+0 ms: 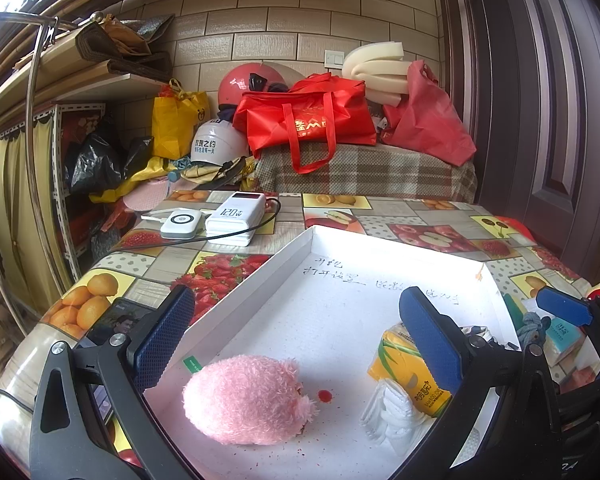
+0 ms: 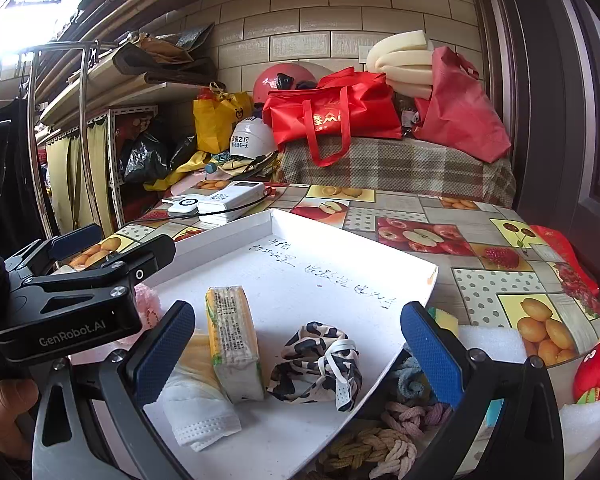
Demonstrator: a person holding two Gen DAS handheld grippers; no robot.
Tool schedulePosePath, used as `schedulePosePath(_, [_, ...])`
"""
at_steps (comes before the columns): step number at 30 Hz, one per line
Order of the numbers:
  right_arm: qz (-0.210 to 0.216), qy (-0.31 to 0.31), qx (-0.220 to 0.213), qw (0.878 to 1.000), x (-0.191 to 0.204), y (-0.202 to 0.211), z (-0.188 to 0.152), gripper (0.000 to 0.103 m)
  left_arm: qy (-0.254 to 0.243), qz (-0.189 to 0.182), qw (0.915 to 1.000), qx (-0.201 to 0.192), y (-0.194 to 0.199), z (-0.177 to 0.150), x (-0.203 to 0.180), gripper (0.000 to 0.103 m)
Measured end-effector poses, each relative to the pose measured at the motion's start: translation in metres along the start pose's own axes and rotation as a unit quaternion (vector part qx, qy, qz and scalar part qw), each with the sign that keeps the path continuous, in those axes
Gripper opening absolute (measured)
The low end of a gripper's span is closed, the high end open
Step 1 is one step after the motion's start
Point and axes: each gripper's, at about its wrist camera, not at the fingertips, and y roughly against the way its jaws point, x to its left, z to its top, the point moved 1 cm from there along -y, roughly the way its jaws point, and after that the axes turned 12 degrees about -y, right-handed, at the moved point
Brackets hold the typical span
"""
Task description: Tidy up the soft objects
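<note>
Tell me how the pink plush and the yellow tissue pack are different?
The pink plush is round and fuzzy; the tissue pack is boxy and smooth. The plush is plain pink, while the pack is yellow with printing. The plush lies low; the pack stands on edge. Both sit in the white tray.

Fruit-patterned desk (image 1: 384,216), two white power banks (image 1: 236,218) with a black cable, phone (image 1: 116,326) at the left edge, red tote bag (image 1: 308,120), white helmet (image 1: 216,144), possibly foam rolls (image 1: 376,70) behind.

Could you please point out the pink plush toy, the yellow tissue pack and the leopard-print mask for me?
pink plush toy (image 1: 246,398): left wrist view, middle of its fuzzy body.
yellow tissue pack (image 2: 232,344): right wrist view, its printed side face.
leopard-print mask (image 2: 314,362): right wrist view, centre of the crumpled fabric.
</note>
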Motion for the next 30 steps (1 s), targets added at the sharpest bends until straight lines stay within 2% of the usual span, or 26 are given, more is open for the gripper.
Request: schedulePosePath(30, [0.0,-0.006,0.0,1.0,-0.0055,0.0008,0.0008,0.103,0.002,-0.001,1.0,0.003,-0.0016,-0.0013,0.0027,0.103])
